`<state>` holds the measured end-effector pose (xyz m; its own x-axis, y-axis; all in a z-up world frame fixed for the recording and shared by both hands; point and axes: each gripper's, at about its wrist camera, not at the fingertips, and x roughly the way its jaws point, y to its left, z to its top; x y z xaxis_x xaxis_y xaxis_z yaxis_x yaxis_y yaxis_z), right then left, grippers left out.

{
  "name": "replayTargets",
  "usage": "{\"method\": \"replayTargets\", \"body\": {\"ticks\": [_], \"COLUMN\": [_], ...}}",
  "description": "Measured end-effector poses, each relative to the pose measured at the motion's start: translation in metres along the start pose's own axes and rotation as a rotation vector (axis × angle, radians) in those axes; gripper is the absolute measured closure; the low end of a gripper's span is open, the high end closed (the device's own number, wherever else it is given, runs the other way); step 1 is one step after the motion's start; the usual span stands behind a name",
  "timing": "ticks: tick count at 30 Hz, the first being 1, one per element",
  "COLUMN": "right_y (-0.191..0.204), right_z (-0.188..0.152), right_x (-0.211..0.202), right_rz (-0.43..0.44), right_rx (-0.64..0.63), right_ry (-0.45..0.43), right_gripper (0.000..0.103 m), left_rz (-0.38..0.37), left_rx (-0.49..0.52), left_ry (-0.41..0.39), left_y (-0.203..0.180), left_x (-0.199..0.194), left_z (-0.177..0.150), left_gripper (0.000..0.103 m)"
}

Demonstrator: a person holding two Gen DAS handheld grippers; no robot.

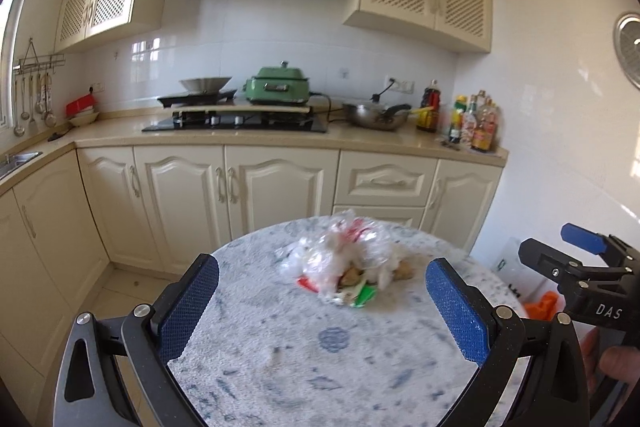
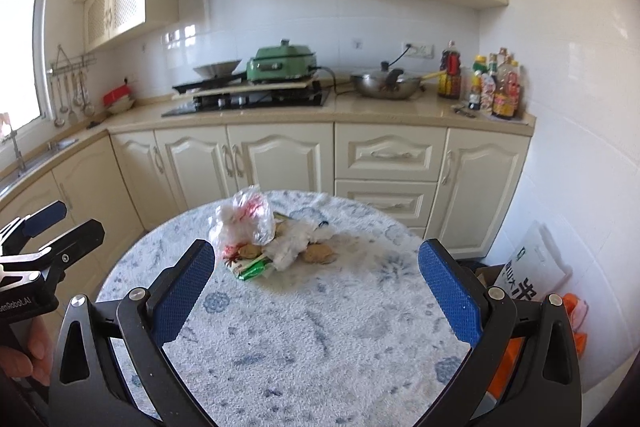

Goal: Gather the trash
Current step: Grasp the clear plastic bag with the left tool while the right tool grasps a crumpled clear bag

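Approach to the trash, nothing gripped yet.

Both the left tongs (image 1: 322,301) and right tongs (image 2: 316,285) are held wide open and empty short of the trash pile (image 2: 266,237) mid-table (image 2: 320,347); next, one crumpled bag must be straddled and pinched.

A fuzzy, matt cloth with a faded blue print is covering the round desk (image 2: 320,327). On it, crinkled clear plastic bags (image 2: 248,217) are catching the light with a glossy sheen, and a shiny green foil-like wrapper (image 2: 252,270) is lying beside rough, dull brown lumps (image 2: 318,254). The right claw (image 2: 316,291) is showing matt black frames and blue, finely textured pads (image 2: 184,291); the left claw (image 1: 322,307) is looking alike. The far steel wok (image 2: 386,85) is gleaming.
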<state>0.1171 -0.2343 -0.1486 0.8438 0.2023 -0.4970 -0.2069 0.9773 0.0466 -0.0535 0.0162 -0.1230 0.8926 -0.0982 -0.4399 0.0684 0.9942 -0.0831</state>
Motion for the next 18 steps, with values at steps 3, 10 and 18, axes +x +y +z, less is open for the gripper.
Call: {"method": "replayTargets", "body": {"ticks": [3,10,18], "right_y": [0.005,-0.002,-0.019], "right_z": [-0.004,-0.009,-0.017], "right_x": [0.022,0.079,0.154], "right_rz": [-0.003,-0.009,-0.003], "right_rx": [-0.018,-0.002,0.032], "right_ry": [0.040,0.122,0.229], "right_gripper": [0.000,0.000,0.000], "left_rz": [0.000,0.001,0.024], "left_rx": [0.006,0.092,0.124], "left_ry": [0.035,0.122,0.265], "left_y": [0.006,0.006,0.001], "left_x": [0.026,0.123,0.243], "left_z": [0.004,0.020,0.038], "left_gripper": [0.001,0.001,0.001]}}
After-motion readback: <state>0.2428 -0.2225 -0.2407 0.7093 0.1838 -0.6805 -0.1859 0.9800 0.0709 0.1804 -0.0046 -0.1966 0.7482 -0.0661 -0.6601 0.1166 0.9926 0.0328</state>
